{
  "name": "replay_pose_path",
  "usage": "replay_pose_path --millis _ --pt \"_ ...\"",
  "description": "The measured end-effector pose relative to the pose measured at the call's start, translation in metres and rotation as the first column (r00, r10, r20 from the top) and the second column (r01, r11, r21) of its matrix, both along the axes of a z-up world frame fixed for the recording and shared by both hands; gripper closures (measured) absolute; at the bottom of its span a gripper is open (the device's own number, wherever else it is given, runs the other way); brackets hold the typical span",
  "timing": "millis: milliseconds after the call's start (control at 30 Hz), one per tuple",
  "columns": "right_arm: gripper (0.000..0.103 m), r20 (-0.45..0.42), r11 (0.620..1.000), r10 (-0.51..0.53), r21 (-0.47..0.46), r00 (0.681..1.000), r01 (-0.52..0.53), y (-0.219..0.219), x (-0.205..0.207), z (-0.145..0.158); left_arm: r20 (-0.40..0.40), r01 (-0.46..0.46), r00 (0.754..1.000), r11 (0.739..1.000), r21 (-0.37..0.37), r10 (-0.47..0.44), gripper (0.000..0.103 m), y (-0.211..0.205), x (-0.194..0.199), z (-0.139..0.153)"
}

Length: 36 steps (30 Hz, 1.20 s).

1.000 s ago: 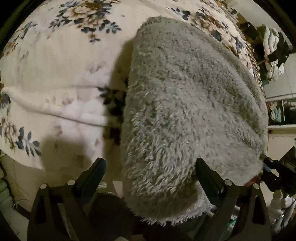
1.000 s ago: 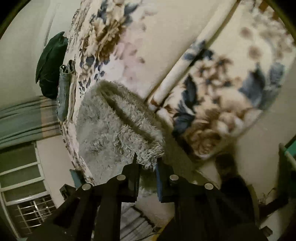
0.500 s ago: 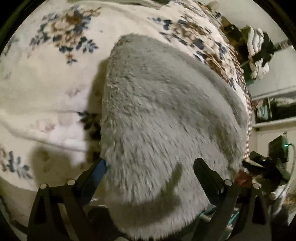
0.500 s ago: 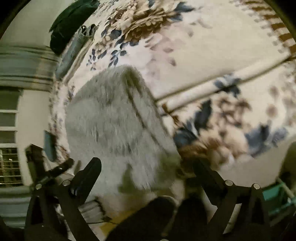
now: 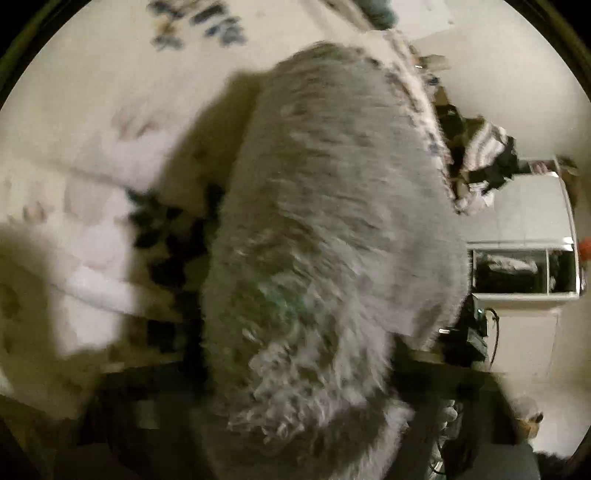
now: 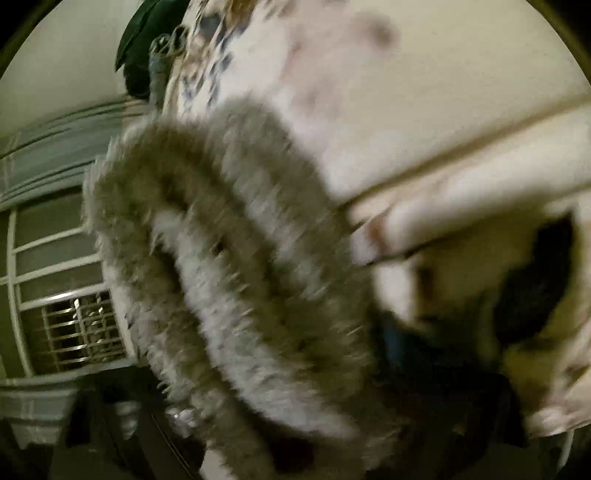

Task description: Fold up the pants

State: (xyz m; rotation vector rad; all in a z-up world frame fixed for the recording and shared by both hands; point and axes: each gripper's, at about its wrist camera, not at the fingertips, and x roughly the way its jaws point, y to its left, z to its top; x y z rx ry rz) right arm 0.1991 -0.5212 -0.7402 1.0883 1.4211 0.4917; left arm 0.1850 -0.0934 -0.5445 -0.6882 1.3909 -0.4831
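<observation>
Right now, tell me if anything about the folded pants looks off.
Nothing clearly wrong: the grey fleece pants lie as a folded bundle on the floral bedspread. Both views are badly motion-blurred, so the edges and both grippers' fingers cannot be made out.

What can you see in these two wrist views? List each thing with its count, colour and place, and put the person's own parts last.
fleece pants: one, grey, folded, lying on the bedspread.
bedspread: one, cream with blue-brown flowers, under the pants.
dark green bundle: one, at the bed's far end.
barred window: one, white frame, beside the bed.
white cabinet: one, past the bed's edge.
grippers: both too blurred and dark to make out.
</observation>
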Motion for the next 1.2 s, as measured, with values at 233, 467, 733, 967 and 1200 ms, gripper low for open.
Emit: replay_pose_path --millis 233,467,733,967,1200 --pt "0.061 0.029 0.993 -0.122 0.004 0.992 0.122 0.002 -0.026 0.049 0.072 0.006 0.997 0.998 -0.069 -0.001 0.064 -0.004 -0.003 0.064" --pt "0.061 0.086 0.989 -0.143 0.039 0.986 0.140 0.004 -0.020 0.145 0.159 -0.016 0.987 0.992 -0.125 0.036 0.064 0.004 0.026 0.147" --pt "0.061 0.213 0.991 -0.127 -0.013 0.969 0.133 0.063 0.136 0.252 0.257 -0.061 0.961 0.983 -0.172 0.104 0.064 0.057 0.157 0.193" --pt "0.061 0.258 0.983 -0.178 0.004 0.950 0.183 0.120 0.330 0.273 0.286 -0.083 0.949 0.982 -0.167 0.129 0.064 0.102 0.342 0.186" --pt "0.061 0.227 0.978 -0.180 -0.065 0.957 0.200 0.165 0.479 0.229 0.231 -0.078 0.968 0.994 -0.079 0.094 0.062 0.130 0.483 0.118"
